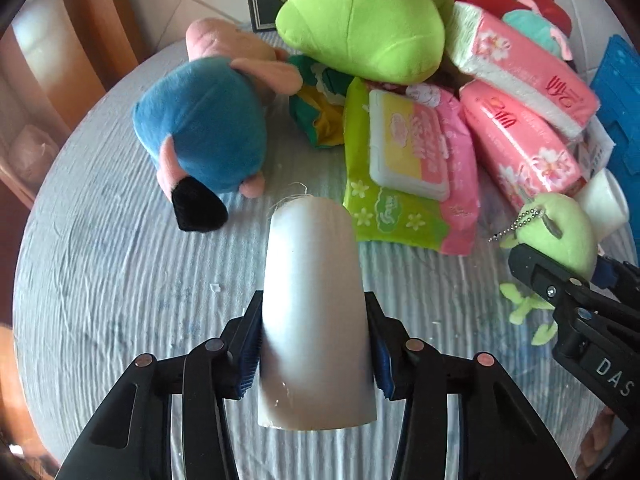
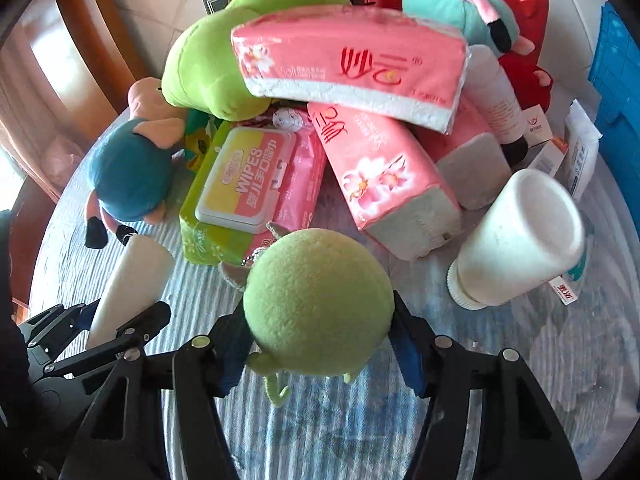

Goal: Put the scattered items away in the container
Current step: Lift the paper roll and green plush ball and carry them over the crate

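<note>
My left tongs [image 1: 316, 356] are clamped on a white cylinder [image 1: 314, 300], both blue pads pressed against its sides; the cylinder points forward, clear of the bench [image 1: 120, 280]. My right tongs [image 2: 320, 344] grip a small green plush ball [image 2: 318, 304] between both pads, its bead chain and thin limbs hanging loose. Just ahead of the left tongs lies a green wipes pack [image 1: 384, 208] with a pink and yellow lidded pack on top. Ahead and left lies a blue plush toy [image 1: 204, 132]. Ahead and right of the right tongs, a white bottle [image 2: 516, 240] lies on its side. Beyond, pink tissue packs [image 2: 352, 64] lean on a large green plush [image 1: 360, 20]. A blue crate [image 2: 616, 92] stands far right.
</note>
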Motion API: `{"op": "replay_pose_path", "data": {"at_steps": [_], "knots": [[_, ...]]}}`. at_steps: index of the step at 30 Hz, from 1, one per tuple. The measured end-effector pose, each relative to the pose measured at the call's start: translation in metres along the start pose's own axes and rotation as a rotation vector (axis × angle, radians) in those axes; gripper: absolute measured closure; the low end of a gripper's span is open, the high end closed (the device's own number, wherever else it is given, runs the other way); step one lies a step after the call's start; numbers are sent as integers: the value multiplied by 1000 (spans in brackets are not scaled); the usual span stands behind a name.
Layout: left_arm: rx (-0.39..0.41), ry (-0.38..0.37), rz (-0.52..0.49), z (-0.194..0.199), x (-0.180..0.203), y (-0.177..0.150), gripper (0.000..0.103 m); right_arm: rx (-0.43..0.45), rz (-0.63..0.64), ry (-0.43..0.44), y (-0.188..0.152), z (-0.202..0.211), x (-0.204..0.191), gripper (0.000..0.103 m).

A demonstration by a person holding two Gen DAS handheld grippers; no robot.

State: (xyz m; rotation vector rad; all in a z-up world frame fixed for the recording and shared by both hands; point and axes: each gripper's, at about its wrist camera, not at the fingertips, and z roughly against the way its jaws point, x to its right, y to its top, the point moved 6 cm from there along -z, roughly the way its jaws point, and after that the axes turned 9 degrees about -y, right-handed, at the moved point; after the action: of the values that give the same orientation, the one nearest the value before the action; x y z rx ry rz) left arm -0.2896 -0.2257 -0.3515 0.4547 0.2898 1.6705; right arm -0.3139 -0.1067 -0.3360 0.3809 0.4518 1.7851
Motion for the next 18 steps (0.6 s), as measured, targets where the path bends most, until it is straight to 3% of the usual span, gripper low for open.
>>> {"op": "replay_pose_path", "data": {"at_steps": [5,7,10,18], "knots": [[105,3,-13,50,19,8,58,92,-12,9,14,41,14,42],[152,6,-19,71,39,18,58,135,-14,3,42,55,28,42],[211,-5,-37,93,46,42,58,196,-16,-12,56,89,49,42],[326,-138,-146,165,108,54,58,358,-65,-136,49,190,106,42]]}}
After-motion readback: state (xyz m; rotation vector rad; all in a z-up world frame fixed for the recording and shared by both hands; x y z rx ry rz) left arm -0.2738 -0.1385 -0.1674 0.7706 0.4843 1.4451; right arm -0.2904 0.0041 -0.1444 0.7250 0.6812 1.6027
